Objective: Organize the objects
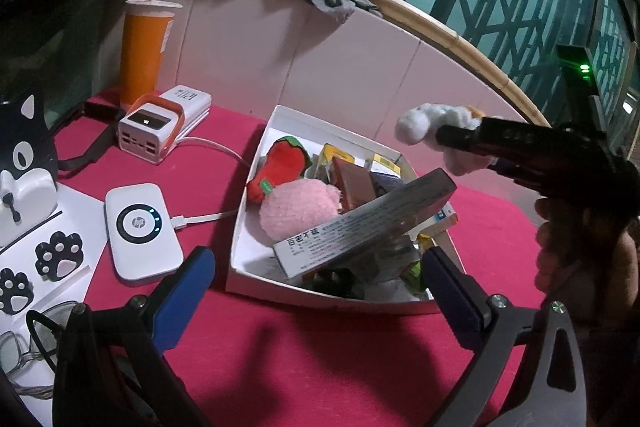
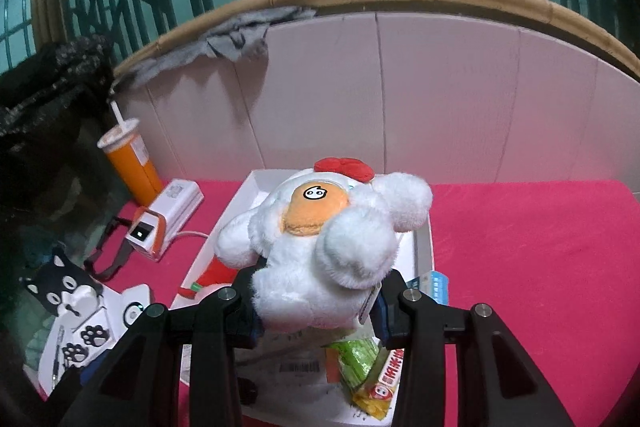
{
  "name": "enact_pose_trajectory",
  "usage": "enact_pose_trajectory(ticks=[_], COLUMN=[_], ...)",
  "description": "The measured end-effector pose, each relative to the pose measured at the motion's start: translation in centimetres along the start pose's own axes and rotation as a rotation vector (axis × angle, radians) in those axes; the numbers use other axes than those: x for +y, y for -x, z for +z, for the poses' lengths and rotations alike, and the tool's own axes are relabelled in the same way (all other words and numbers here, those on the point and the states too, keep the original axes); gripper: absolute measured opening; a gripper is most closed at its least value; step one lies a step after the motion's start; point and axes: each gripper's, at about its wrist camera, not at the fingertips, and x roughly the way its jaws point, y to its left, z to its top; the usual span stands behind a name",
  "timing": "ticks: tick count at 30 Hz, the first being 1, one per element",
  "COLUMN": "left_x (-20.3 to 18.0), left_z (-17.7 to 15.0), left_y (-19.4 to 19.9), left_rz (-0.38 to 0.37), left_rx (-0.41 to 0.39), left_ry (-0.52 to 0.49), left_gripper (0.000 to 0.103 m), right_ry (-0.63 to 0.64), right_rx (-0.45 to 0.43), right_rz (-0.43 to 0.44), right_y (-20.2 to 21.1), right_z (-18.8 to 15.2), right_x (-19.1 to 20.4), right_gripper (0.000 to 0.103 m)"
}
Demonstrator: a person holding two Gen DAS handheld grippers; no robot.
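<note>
Above the white box (image 2: 425, 247), the right gripper (image 2: 316, 311) held the white plush toy (image 2: 324, 251) firmly between its narrowed jaws; it should lower into a free corner before releasing.

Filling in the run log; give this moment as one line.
right gripper: shut on white plush | above white box | left gripper: open, empty

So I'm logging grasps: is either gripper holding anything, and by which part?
The right gripper holds the white plush toy by its lower body. The left gripper is open, holding nothing.
</note>
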Motion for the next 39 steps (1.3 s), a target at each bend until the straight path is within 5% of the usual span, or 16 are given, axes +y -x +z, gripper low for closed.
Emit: enact_pose_trajectory(ticks=[14, 23, 30, 39], left_x=[1.0, 0.9, 0.0, -2.2], left_z=[-0.1, 0.0, 0.3, 2.8], left_y=[-0.2, -0.1, 0.1, 2.4], left_rz=[0.016, 0.027, 0.030, 0.050], left_rx=[0.007, 0.007, 0.005, -0.071], left_ry=[0.024, 0.015, -0.012, -0.116], left_gripper=[0.103, 0.103, 0.103, 0.103], right_ry=[0.016, -0.003, 0.004, 0.027], right_rx=[-0.007, 0.022, -0.047, -0.218], right_rz=[-0.062, -0.082, -0.068, -0.040], right_y=[-2.4, -3.3, 0.7, 11.7], right_z=[1.1, 1.0, 0.9, 2.6], right_x=[1.3, 0.9, 0.9, -0.6], right_gripper=[0.045, 0.060, 0.073, 0.083])
